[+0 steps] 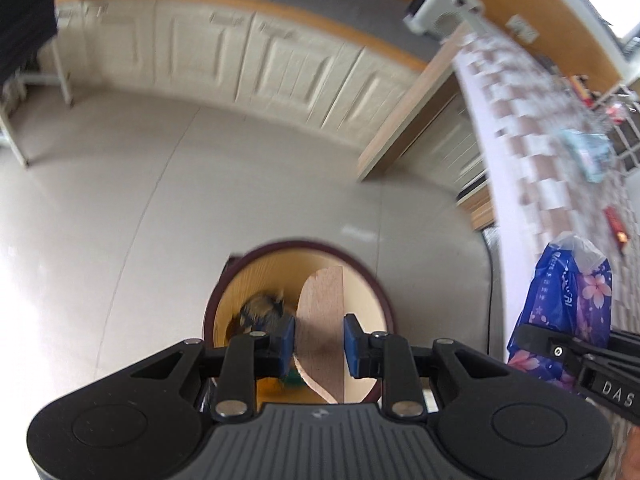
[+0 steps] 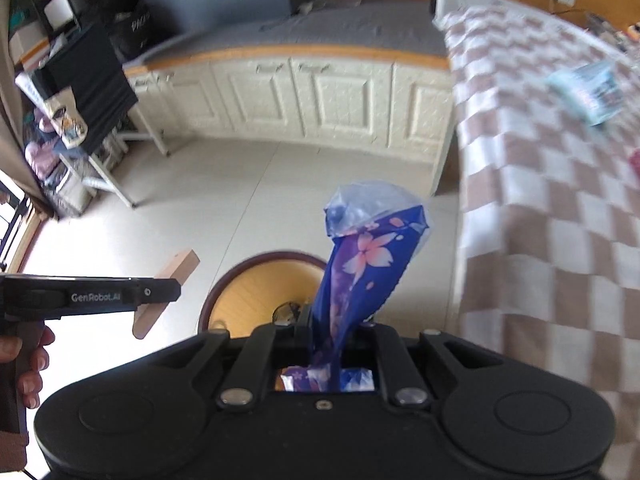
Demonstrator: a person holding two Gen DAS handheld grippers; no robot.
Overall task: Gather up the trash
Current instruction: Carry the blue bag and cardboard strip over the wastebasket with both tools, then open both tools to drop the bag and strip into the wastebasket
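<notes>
- Your left gripper point(image 2: 160, 292) is showing "GenRobot.AI" on its side; "DAS" is reading on your right gripper point(image 2: 340, 328).
- Your left one is pinching a wooden board point(image 1: 322, 332) above the bin point(image 1: 376, 280).
- Your right jaws are pressing together on a blue flowered bag point(image 2: 360, 264), hanging near the bin's right rim.

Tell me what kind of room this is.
Probably a lived-in room at home, perhaps a kitchen or dining area: cream cabinets under a wood-edged counter, a checkered tablecloth on a table, a tiled floor, and a round wooden bin.
</notes>
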